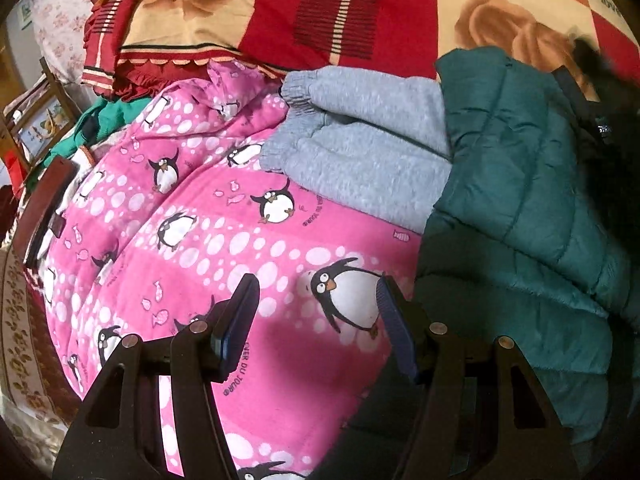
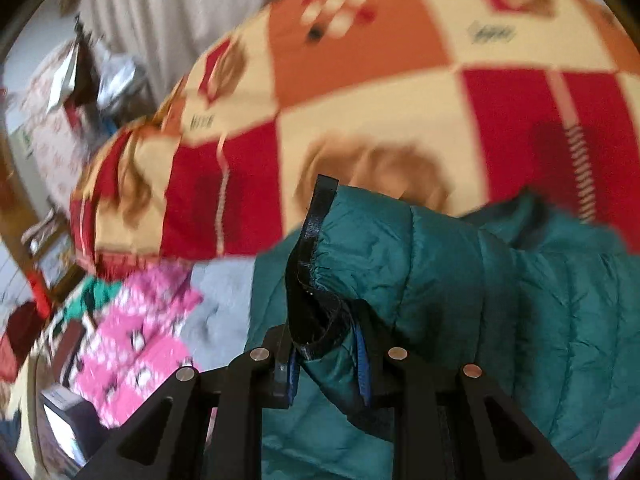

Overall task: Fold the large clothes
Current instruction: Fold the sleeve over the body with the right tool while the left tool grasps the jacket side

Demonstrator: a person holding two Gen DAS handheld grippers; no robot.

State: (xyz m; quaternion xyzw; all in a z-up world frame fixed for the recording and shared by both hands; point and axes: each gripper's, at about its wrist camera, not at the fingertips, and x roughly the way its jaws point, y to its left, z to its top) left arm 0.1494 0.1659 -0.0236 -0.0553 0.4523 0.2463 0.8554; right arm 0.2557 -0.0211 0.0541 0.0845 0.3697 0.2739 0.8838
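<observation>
Left wrist view: the left hand-held gripper (image 1: 316,308) hangs over a pink penguin-print blanket (image 1: 224,248), its jaws standing apart with nothing between them.
Left pads: the blue ribbed fingertips (image 1: 394,332) show on both sides; the right one sits near the edge of the teal jacket.
Teal puffer jacket (image 1: 520,184): lies on the bed at the right of the left wrist view, quilted, partly over the pink blanket and against a grey garment.
Grey sweatpants (image 1: 360,152): folded, lying between the pink blanket and the teal jacket, elastic cuffs toward the left.
Bedspread (image 1: 320,12): red, cream and orange squares with a brown bear print, spread behind the clothes.
Fur trim (image 1: 612,128): dark, blurred, at the jacket's far right edge.
Green cloth (image 1: 108,120): bunched at the left, beyond the pink blanket.
Right wrist view: the right hand-held gripper (image 2: 330,372) is clamped on the jacket's sleeve end, jaws close together on the cloth.
Sleeve cuff (image 2: 316,264): black band with gathered teal fabric, standing up out of the jaws; the rest of the jacket spreads to the right.
Background in right wrist view: heavily blurred; bedspread above, pink blanket and grey garment at lower left.
</observation>
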